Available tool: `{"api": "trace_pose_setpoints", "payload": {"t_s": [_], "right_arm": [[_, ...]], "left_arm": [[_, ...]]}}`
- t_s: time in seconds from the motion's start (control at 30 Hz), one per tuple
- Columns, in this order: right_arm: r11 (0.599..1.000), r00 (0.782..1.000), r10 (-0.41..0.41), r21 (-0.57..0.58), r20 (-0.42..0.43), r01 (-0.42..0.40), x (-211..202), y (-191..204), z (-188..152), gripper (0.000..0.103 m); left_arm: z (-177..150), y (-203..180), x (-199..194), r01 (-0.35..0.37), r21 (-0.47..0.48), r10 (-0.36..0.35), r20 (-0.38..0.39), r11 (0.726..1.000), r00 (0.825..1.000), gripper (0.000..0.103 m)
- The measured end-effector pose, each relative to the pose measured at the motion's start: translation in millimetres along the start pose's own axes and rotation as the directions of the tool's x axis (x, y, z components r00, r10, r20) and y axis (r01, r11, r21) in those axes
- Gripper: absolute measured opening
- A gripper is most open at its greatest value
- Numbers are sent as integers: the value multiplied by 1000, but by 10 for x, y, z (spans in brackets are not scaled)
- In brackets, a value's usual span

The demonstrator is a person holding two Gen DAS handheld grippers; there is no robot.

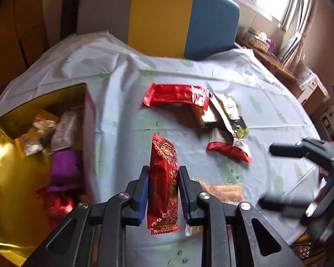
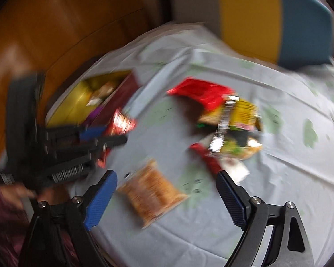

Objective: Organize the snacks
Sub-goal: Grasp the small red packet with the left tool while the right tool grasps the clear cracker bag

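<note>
Blur smears almost everything in the right wrist view, so print on the wrappers cannot be read there, and the lower ends of both tools are cut off by the frame edges. Nearest in the left wrist view, the left gripper has its jaws pinching a red snack packet with gold print, gripped across its width at mid-length, its top end standing out past the jaw tips and its bottom end hanging back toward the camera. Partly hidden behind the right jaw lies a tan biscuit packet on the surface, which is covered with a pale cloth. In the right wrist view the right gripper has its jaws spread wide, and the same tan biscuit packet lies on the cloth between and just beyond their tips, touching neither. To the left sits a gold-lined box already holding several wrapped snacks, among them a purple packet; its near corner runs out of frame. Farther off, a long red packet lies flat, and beside it a heap of overlapping packets, their shapes hard to separate. Beyond the surface stands a chair back in grey, yellow and blue.
</note>
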State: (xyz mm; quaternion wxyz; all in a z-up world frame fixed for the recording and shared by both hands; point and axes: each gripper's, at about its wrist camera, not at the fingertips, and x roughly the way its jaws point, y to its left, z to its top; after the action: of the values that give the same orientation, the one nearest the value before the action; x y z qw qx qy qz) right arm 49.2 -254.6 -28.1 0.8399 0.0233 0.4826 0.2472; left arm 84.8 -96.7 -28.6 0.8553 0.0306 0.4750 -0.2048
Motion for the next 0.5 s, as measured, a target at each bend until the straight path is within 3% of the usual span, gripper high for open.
{"api": "trace_pose_setpoints", "payload": {"t_s": [0.07, 0.3, 0.4, 0.43, 0.47, 0.5], "right_arm": [[998, 1000, 6, -57, -13, -6, 57, 124, -35, 101], [960, 989, -131, -256, -65, 111, 492, 452, -135, 102], [948, 978, -188, -278, -88, 157, 671, 423, -135, 102], [946, 975, -194, -283, -112, 156, 729, 415, -152, 93], [946, 972, -194, -287, -134, 149, 763, 402, -161, 62], [947, 970, -203, -279, -134, 159, 763, 388, -163, 61]], "left_arm": [[-28, 36, -126, 8, 4, -8, 20, 1000, 1000, 25], [-144, 104, -331, 54, -17, -53, 43, 998, 998, 25], [-208, 96, -405, 65, -13, -64, 45, 998, 997, 25], [-227, 94, -425, 64, -10, -64, 48, 998, 997, 25], [-244, 95, -449, 63, -6, -62, 53, 998, 997, 25], [-258, 108, -476, 61, -6, -60, 59, 998, 996, 25]]}}
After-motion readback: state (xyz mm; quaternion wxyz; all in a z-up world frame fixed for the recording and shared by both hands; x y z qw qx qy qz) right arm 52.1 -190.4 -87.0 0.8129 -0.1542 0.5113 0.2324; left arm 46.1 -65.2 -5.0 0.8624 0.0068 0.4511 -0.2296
